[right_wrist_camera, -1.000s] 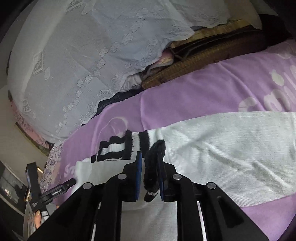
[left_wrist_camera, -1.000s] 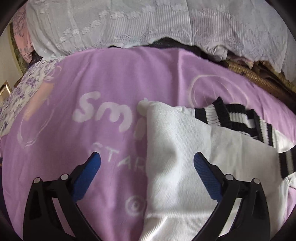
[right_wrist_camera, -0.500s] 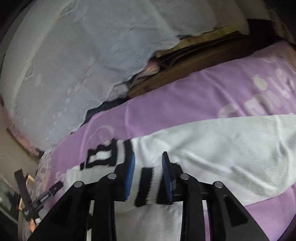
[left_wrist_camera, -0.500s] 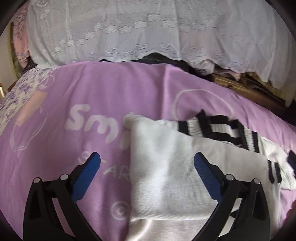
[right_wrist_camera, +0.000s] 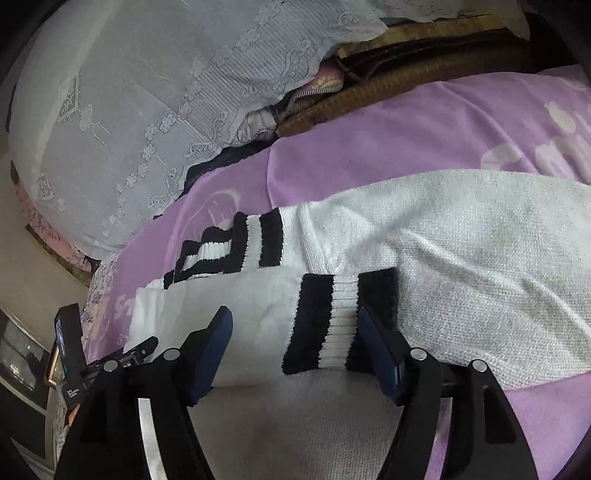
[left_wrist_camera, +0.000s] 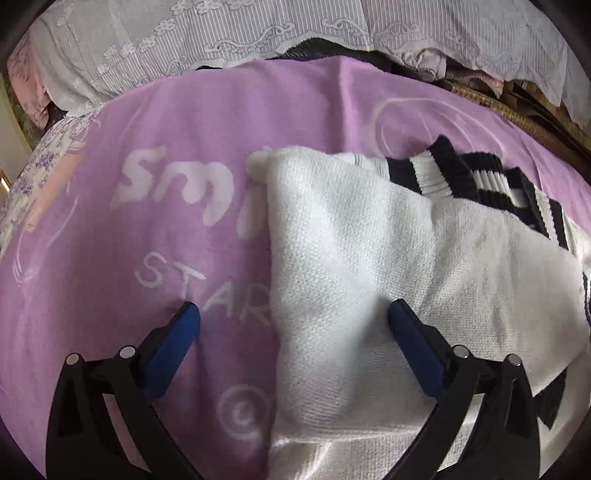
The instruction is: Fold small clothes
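A white knit garment (left_wrist_camera: 369, 266) with black-and-white striped cuffs (left_wrist_camera: 476, 184) lies folded on the purple blanket (left_wrist_camera: 147, 147). My left gripper (left_wrist_camera: 291, 321) stands open, its right pad over the white knit and its left pad over the blanket, nothing pressed between them. In the right wrist view the same garment (right_wrist_camera: 480, 243) stretches across the blanket. A striped cuff (right_wrist_camera: 332, 321) lies flat between my right gripper's (right_wrist_camera: 293, 328) pads, whose jaws are opening and no longer press on it. The left gripper (right_wrist_camera: 96, 354) shows at the left edge.
A white lace cover (left_wrist_camera: 258, 26) lies over bedding at the back. A brown woven mat (right_wrist_camera: 406, 77) sits behind the blanket at the far right. A floral sheet (left_wrist_camera: 33, 155) shows at the left edge.
My right gripper let go of the striped cuff and its jaws spread wide; the cuff now lies flat on the garment. The left gripper sank slightly toward the garment, still open.
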Tool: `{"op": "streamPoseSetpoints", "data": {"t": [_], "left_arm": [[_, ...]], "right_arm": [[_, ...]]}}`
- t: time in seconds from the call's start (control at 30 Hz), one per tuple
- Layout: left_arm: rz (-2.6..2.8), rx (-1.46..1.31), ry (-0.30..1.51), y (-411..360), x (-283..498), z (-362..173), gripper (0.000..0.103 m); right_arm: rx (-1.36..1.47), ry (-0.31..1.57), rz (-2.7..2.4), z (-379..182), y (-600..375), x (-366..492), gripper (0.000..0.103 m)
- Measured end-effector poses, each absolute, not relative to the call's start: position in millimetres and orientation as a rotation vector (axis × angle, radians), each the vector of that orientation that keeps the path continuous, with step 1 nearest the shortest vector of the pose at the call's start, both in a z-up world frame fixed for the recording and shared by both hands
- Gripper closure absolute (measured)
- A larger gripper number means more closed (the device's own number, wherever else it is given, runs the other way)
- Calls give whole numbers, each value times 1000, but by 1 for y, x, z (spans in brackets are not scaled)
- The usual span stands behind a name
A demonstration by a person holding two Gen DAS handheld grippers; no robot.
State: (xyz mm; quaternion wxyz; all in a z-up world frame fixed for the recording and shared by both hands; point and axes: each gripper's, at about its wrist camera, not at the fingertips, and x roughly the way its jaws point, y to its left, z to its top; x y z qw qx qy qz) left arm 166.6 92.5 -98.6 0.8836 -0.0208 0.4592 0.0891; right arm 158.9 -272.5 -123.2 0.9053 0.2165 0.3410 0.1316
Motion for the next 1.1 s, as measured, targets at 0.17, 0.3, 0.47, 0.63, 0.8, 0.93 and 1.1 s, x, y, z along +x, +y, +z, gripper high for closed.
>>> {"op": "streamPoseSetpoints", "data": {"t": [0.17, 0.3, 0.47, 0.63, 0.8, 0.93, 1.1], "left_arm": [[178, -114, 911, 96, 130, -72, 4], [101, -120, 863, 73, 101, -58, 4], [69, -15, 868, 27, 88, -72, 4], [66, -63, 980, 39, 88, -104, 4], [57, -101, 974, 44, 88, -104, 4], [67, -74, 973, 38, 87, -105, 4], [68, -73, 976, 38, 88, -105, 4]], "right_arm": [[532, 604, 164, -108, -315, 114, 32], [648, 605, 17, -122, -376, 88, 32], [852, 556, -111, -143, -452, 49, 32], [1066, 462, -200, -162, -509, 25, 54], [1193, 418, -258, -185, -540, 24, 93], [1193, 365, -258, -184, -551, 31, 90], [1196, 316, -289, -183, -560, 30, 90]]}}
